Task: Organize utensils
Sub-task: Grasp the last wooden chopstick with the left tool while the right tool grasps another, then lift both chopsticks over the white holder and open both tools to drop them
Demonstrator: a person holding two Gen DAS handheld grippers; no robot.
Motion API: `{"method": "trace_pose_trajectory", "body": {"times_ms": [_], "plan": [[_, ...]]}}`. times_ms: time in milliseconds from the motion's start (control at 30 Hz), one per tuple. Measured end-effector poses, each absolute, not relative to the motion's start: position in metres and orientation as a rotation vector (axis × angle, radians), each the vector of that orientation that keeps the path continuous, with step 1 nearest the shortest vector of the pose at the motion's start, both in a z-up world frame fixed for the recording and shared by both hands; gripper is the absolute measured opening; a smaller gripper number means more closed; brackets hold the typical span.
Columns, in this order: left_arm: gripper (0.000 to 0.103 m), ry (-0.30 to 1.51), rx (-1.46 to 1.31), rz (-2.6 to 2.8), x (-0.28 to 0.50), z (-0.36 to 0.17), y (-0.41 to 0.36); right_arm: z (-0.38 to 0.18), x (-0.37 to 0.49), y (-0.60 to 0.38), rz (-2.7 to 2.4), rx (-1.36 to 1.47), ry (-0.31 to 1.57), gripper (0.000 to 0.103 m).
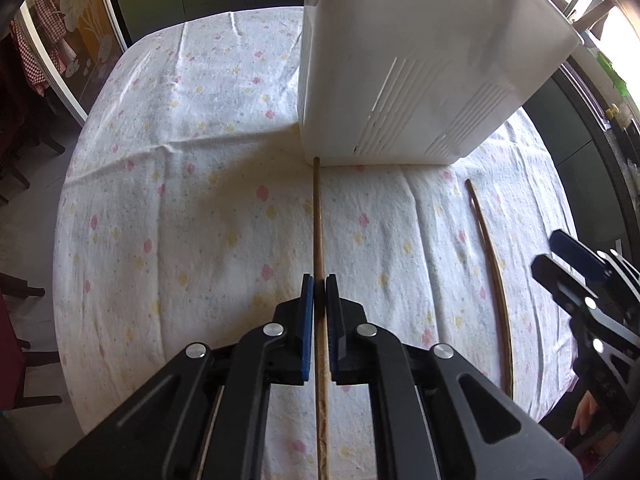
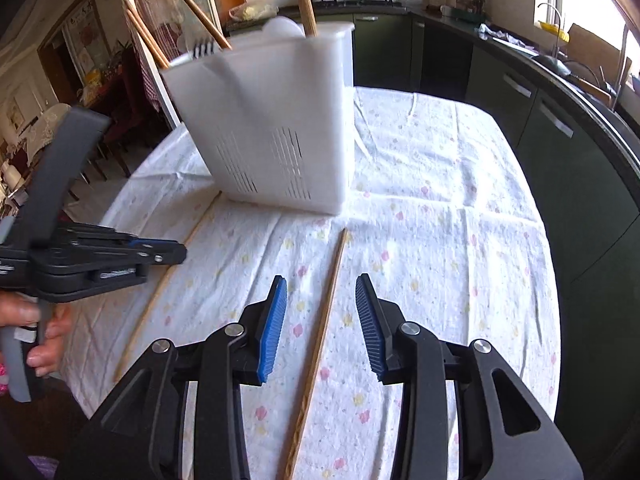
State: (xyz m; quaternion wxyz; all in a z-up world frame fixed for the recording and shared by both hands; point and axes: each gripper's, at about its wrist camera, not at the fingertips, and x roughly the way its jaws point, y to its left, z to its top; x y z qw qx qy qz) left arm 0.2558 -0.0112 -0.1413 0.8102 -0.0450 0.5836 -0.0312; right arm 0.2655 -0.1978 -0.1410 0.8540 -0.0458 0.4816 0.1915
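Item: left gripper [image 1: 319,286], jaws closed on a wooden chopstick [image 1: 319,216] at lower centre of the left wrist view; the long axis is run straight up the frame, far tip touching the white utensil holder [image 1: 404,80].

Item: right gripper [image 2: 321,296], jaws held partly open astride a second chopstick [image 2: 326,304] lying lengthwise, untouched, pointed toward the holder.

Item: bench under a floral cloth [image 2: 432,216]; bare cloth is seen right of the holder up to the far edge.
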Motion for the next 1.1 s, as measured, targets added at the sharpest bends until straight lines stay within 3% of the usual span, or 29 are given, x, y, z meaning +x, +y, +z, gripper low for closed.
{"method": "trace_pose_trajectory", "body": {"times_ms": [433,500,567,600,800,1100], "plan": [[0.006,1.168,-0.096,-0.132,0.227,-0.108,-0.004,-0.182,0.280,-0.176,0.367,-0.163,1.109,0.037],[0.006,1.163,-0.102,-0.143,0.223,-0.104,-0.003,-0.182,0.274,-0.175,0.364,-0.175,1.103,0.034],[0.006,1.158,-0.102,-0.152,0.220,-0.101,-0.005,-0.181,0.272,-0.174,0.375,-0.172,1.109,0.012],[0.006,1.154,-0.104,-0.154,0.218,-0.099,-0.004,-0.181,0.270,-0.175,0.378,-0.170,1.110,0.009],[0.006,1.124,-0.099,-0.171,0.208,-0.086,-0.003,-0.173,0.268,-0.187,0.412,-0.090,1.088,0.007],[0.006,1.045,-0.084,-0.198,0.190,-0.057,-0.002,-0.118,0.245,-0.213,0.476,0.022,0.954,0.007]]}}
